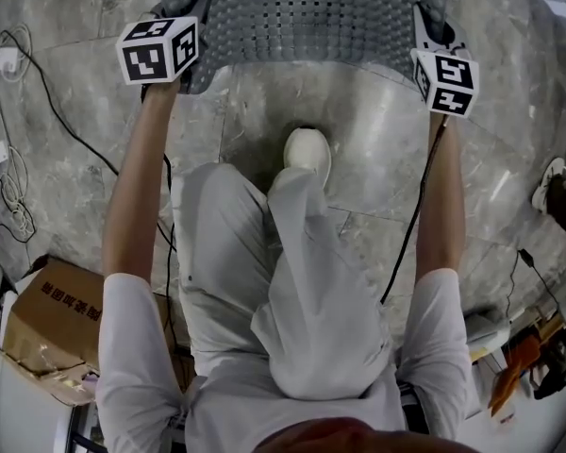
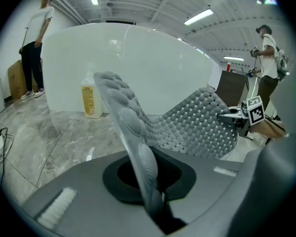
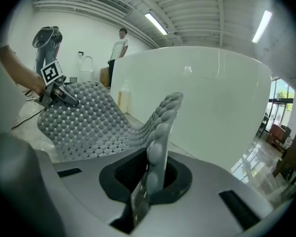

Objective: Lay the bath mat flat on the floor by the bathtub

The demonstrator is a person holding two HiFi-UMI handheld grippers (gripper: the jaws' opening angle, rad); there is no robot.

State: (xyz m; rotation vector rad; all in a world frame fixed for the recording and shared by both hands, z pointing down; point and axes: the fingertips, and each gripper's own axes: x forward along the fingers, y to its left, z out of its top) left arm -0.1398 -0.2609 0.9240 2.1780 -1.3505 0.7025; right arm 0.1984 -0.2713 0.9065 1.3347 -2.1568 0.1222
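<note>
Crosswise, bath mat (image 1: 311, 17) hangs lengthwise between left tool (image 1: 196, 12) and right tool (image 1: 424, 26).

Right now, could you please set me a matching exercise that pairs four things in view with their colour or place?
Things:
1. bath mat
2. bathtub
3. bottle
4. cardboard box

Descriptions:
A. white and glossy
B. brown, at the head view's lower left
C. grey and studded
D. yellow, standing just in front of the white wall

Pairs: 1-C, 2-A, 3-D, 4-B
</note>
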